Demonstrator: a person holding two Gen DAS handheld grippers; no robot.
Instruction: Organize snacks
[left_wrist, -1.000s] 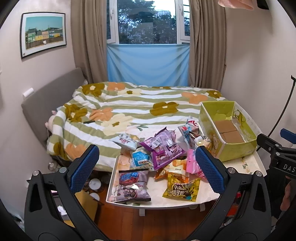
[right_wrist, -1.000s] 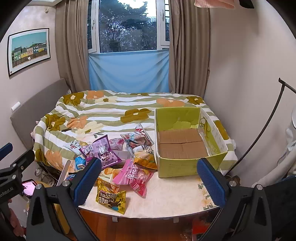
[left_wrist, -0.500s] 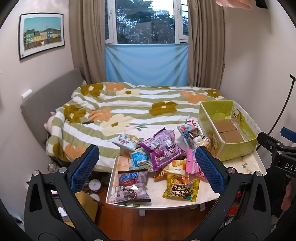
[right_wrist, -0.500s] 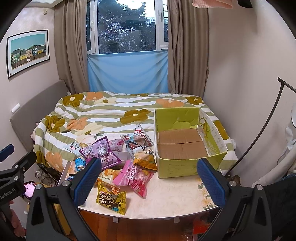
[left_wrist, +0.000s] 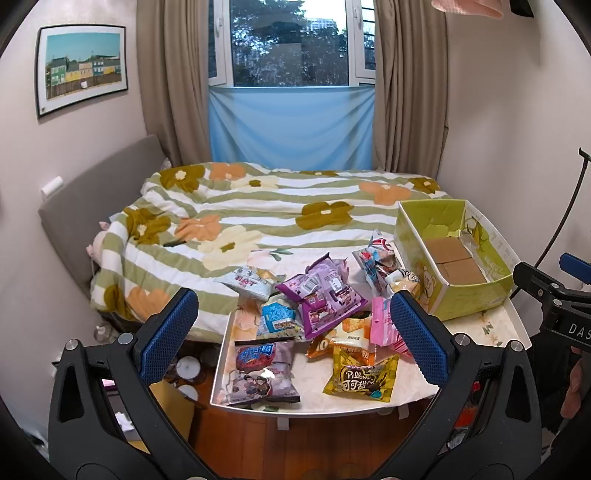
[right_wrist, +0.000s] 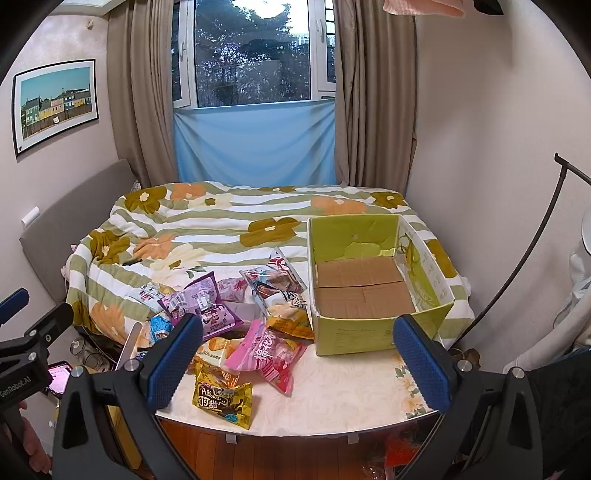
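Both claws are released and hold nothing: the left gripper (left_wrist: 293, 332) and the right gripper (right_wrist: 295, 360) each hang short of the white floral-topped table (right_wrist: 347, 391) with blue-padded fingers spread wide. A loose heap of snack packets lies on the table's left half, among them a purple foil pouch (left_wrist: 323, 295), a pink candy packet (right_wrist: 267, 354) and a yellow-and-brown "Pillows" packet (right_wrist: 223, 398) nearest the front edge. The open green cardboard box (right_wrist: 354, 332) stands on the right half, just beside the heap, its brown floor bare.
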